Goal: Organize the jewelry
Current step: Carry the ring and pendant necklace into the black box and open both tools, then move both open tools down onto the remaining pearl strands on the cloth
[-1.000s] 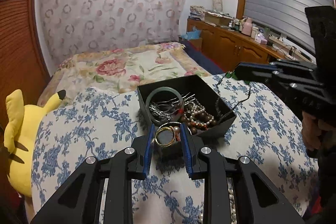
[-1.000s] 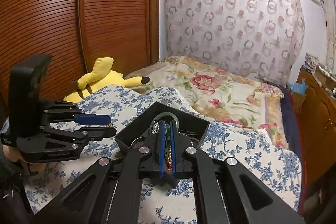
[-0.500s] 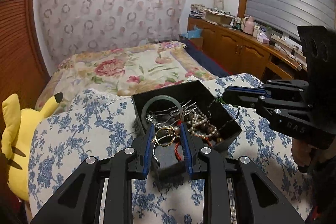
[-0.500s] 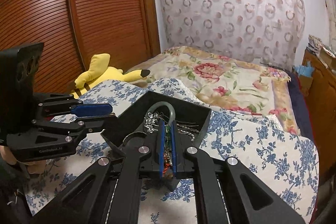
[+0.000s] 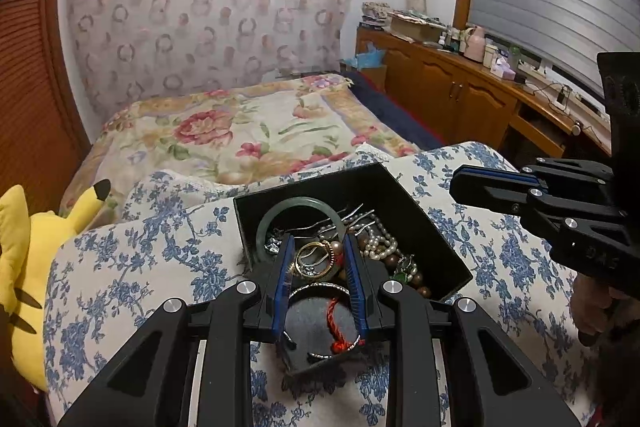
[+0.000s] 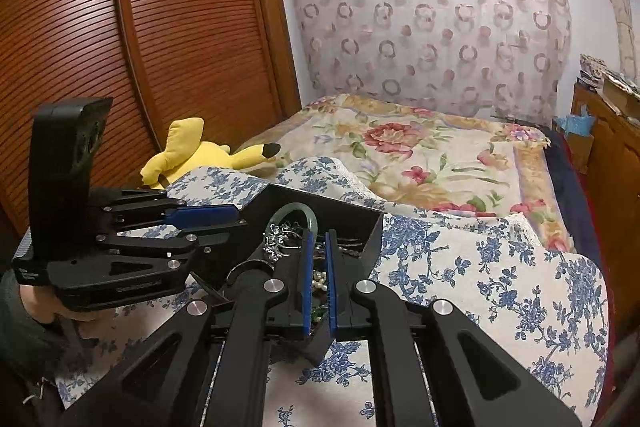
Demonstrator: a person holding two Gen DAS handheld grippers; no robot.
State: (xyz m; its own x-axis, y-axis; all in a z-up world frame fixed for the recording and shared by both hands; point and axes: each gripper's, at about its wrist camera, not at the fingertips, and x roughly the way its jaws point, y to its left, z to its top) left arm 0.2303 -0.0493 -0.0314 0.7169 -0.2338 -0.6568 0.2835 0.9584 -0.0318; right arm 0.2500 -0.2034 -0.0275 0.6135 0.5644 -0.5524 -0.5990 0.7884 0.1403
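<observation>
A: Where is the jewelry?
B: In a black box (image 5: 404, 203) on blue-floral bedding (image 5: 132, 267), centre frame.
A: And the grippers?
B: Left gripper (image 5: 319, 247), fingers parted over a gold ring (image 5: 314, 259). Right gripper (image 6: 319, 247) at three o'clock, fingers nearly together; whether they hold anything, I cannot tell.

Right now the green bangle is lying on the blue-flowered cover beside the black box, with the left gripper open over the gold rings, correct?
Not quite. The left wrist view shows the green bangle inside the black box, not beside it. The left gripper is open over the gold rings.
</observation>
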